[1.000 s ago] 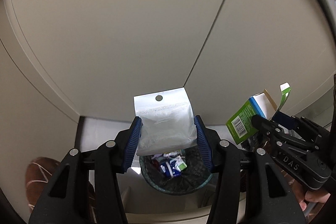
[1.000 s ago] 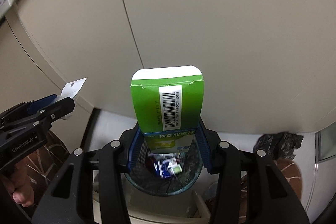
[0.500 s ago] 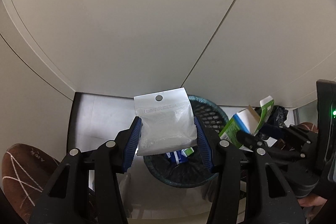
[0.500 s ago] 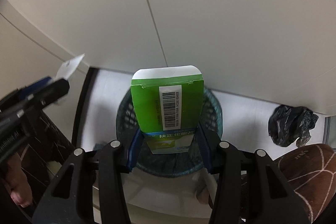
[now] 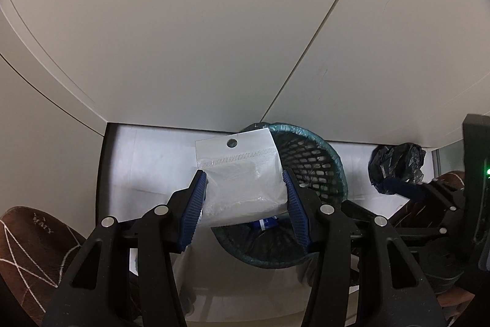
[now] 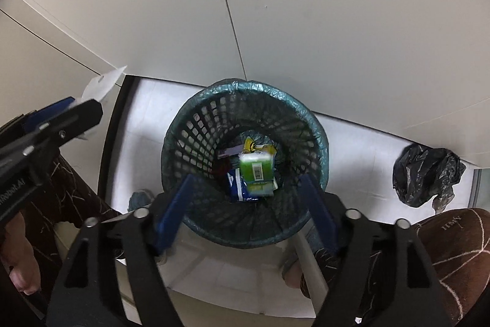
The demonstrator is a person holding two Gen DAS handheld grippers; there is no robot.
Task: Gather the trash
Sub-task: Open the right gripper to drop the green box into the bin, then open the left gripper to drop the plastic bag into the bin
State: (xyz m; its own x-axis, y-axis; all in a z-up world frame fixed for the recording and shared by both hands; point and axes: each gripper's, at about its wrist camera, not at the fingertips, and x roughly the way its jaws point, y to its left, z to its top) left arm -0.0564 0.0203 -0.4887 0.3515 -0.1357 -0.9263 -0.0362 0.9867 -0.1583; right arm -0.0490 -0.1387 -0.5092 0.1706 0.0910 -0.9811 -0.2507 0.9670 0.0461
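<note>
My left gripper (image 5: 245,183) is shut on a clear plastic zip bag (image 5: 242,176) with a hang hole, held above the left rim of a teal mesh waste basket (image 5: 330,161). In the right wrist view the basket (image 6: 190,124) sits directly below my right gripper (image 6: 245,183), which is open and empty. A green box (image 6: 255,170) with a barcode lies inside the basket on other wrappers. The left gripper (image 6: 55,124) with the bag's corner (image 6: 102,81) shows at the left.
A crumpled black plastic bag (image 6: 425,173) lies on the white floor (image 6: 361,149) right of the basket. Beige cabinet panels (image 6: 275,5) stand right behind it. Brown slippers (image 6: 450,250) show at the lower corners.
My right gripper opened and the green box dropped into the basket. Both grippers tilted down, so the basket rose in view. The left still holds the plastic bag.
</note>
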